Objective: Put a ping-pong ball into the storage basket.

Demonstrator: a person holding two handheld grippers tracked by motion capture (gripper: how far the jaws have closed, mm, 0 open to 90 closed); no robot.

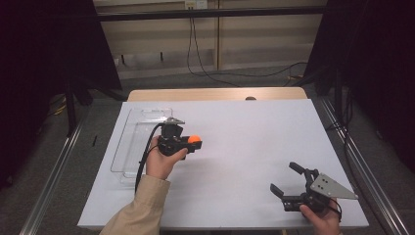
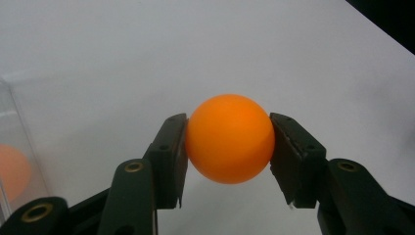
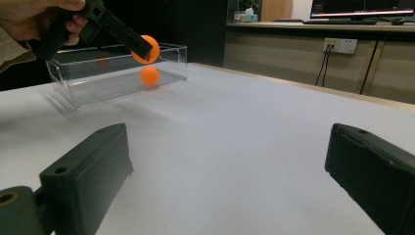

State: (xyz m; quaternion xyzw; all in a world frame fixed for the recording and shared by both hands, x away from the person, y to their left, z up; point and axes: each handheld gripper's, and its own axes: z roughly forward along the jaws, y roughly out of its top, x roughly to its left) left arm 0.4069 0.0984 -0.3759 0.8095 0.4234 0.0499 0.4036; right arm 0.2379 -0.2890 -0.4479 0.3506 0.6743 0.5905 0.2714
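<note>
An orange ball [image 1: 195,139] hangs above the white table sheet, with my left gripper [image 1: 196,143] shut on it just right of a clear plastic box [image 1: 128,147]. In the left gripper view the ball [image 2: 230,138] is pressed between both black pads [image 2: 172,156]. A second orange ball [image 3: 149,75] lies inside the clear box [image 3: 98,78], and it shows through the box wall [image 2: 12,171] too. Near the table's front right corner my right gripper [image 1: 283,176] rests with its jaws wide apart and nothing between them [image 3: 230,166].
The white sheet [image 1: 244,147] covers most of the table, and a wooden strip [image 1: 215,94] shows at the far edge. Dark frames and curtains stand on both sides. Cables [image 1: 205,68] run along the floor behind the table.
</note>
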